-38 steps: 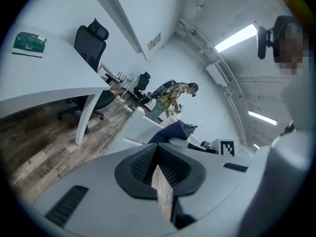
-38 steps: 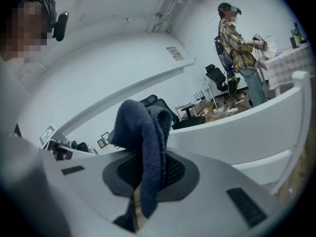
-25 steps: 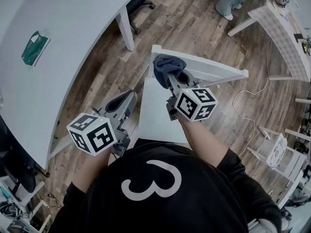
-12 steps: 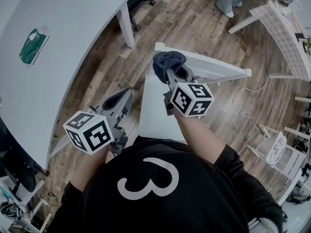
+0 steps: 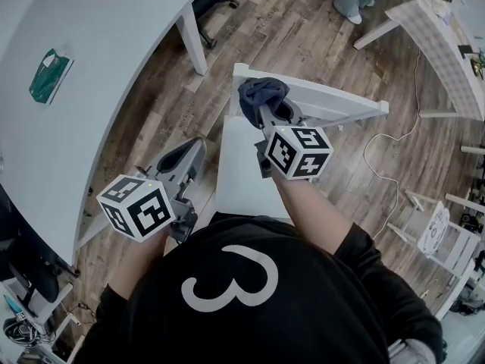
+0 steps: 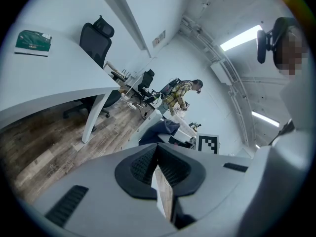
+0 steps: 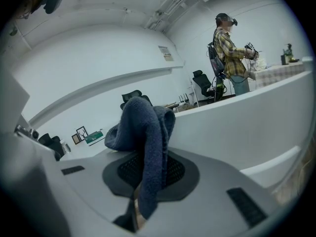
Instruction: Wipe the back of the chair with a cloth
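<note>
1. The right claw [image 5: 263, 106] is clamped on the dark blue cloth [image 5: 262, 93]. The cloth bunches over the left end of the white chair back [image 5: 333, 106], at its top rail.
2. The left claw [image 5: 195, 152] hangs just beside the chair seat [image 5: 244, 174]. Its jaws are drawn together on nothing.
3. The wipe appears to be at its start, with most of the rail lying to the right of the cloth. To do it well, the right claw should press the bunch flat against the rail and draw it evenly toward the far end. A firm pinch is needed so the fabric does not slip out.
4. The chair looks light and may slide on the wooden floor under pressure. The idle left claw could brace the seat.
5. The right gripper view shows the cloth [image 7: 144, 132] caught between the pads and folded over them. The broad face of the chair back [image 7: 247, 117] is close beside it. In the head view the bunch hides that pinch.
6. The left gripper view confirms the closed, empty pads and shows the cloth [image 6: 160, 131] from the side.
7. Only the head view shows the rail's full length. It also shows the desk [image 5: 91, 89] with a green packet [image 5: 50, 74], well apart from the chair.
</note>
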A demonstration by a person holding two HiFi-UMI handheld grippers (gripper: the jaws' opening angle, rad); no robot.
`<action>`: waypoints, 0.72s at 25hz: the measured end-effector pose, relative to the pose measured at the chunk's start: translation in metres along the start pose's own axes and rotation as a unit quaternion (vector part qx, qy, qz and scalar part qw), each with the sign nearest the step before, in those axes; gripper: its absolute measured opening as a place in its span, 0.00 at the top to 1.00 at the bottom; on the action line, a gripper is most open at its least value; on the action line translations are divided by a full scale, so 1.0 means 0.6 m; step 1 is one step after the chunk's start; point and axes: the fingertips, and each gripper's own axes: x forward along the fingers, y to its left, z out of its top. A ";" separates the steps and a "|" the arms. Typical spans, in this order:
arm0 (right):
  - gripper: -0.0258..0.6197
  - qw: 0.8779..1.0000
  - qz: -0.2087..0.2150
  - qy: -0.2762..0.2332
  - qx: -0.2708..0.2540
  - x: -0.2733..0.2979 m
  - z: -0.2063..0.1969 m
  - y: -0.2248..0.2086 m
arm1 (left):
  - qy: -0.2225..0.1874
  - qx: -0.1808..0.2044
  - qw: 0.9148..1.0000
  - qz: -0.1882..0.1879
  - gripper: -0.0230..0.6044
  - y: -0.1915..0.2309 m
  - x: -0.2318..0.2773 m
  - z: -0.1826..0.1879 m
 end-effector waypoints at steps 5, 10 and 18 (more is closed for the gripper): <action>0.88 1.000 -0.009 -0.002 -0.001 -0.018 0.002 -0.025 | 0.008 0.005 1.000 -0.005 0.94 -0.016 0.014 -0.007; 0.88 1.000 -0.021 -0.006 0.006 -0.041 0.004 -0.062 | 0.017 0.010 1.000 -0.011 0.94 -0.036 0.036 -0.017; 0.88 0.999 -0.043 -0.011 -0.006 -0.091 0.012 -0.128 | 0.032 0.018 0.999 -0.024 0.94 -0.087 0.076 -0.035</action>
